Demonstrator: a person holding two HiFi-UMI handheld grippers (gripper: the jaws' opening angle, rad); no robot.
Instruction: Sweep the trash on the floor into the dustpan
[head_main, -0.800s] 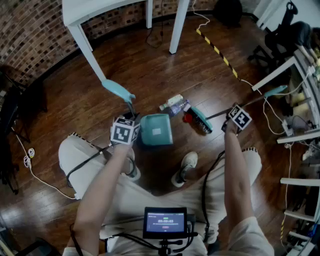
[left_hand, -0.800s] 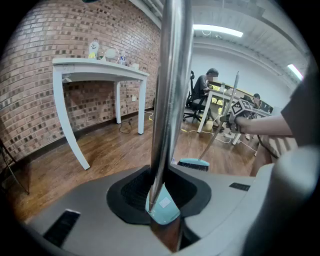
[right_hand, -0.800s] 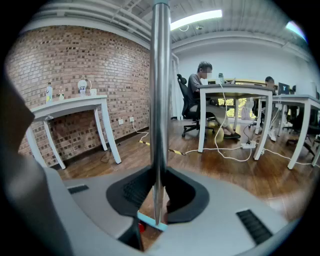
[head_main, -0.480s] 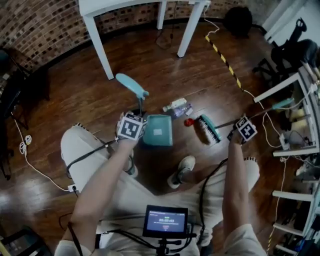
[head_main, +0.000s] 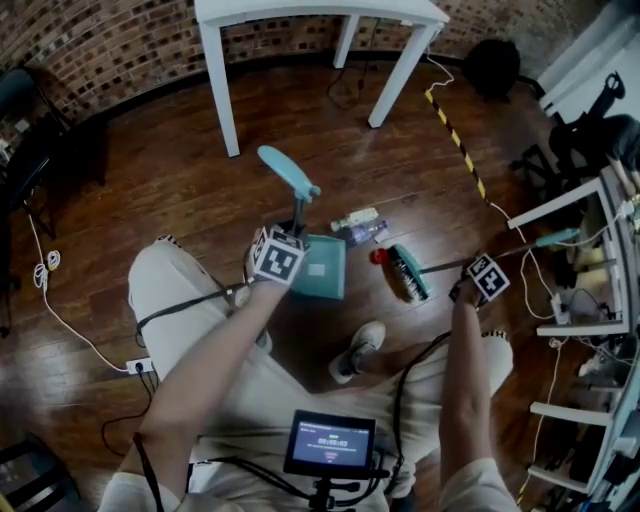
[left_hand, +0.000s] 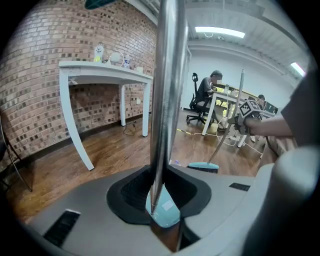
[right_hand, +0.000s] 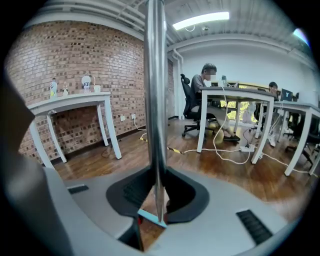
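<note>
Bristles on the broom head (head_main: 410, 272) show less than before; it has turned, with the red scrap (head_main: 378, 256) just beside its far end. At its 9 o'clock the dustpan (head_main: 322, 270) stands on the floor (head_main: 180, 200). The left gripper (left_hand: 159, 192) clamps the dustpan's pole (left_hand: 167, 90), and the right gripper (right_hand: 157, 200) clamps the broom handle (right_hand: 154, 100). 1 bottle (head_main: 355, 218) and 1 wrapper (head_main: 368, 233) lie at the dustpan's 1 o'clock.

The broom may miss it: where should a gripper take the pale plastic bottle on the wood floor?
Probably mid-body of the pale plastic bottle, straight down from above, jaws across its narrow width: it lies flat on its side.
</note>
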